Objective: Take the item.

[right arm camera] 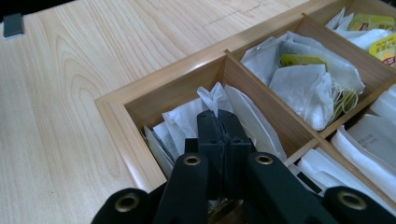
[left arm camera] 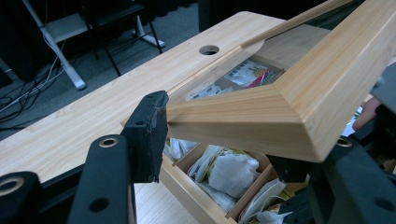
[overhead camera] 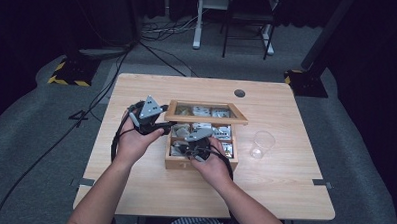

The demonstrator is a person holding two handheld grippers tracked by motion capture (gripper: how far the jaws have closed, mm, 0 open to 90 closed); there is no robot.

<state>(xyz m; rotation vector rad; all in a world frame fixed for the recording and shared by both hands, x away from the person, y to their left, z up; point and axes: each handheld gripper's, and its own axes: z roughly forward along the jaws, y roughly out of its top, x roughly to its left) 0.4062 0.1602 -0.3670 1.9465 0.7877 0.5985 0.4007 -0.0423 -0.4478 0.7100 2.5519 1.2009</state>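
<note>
Lighting: overhead, even on the pale surface; surroundings dark. Shadows: soft, short. Glare: none. High view: soft, low detail. Gripper views: sharper mid-frame; near black fingers slightly blurred; mild edge bending.

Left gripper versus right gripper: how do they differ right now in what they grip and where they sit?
The left gripper clamps the wooden frame of the lid, holding it raised above the box; the right gripper is shut on a white tea bag. The left sits at the box's left side in the high view; the right reaches down into a corner compartment. Left jaws stand apart on the frame; right jaws nearly meet. Both have black jaws.
</note>
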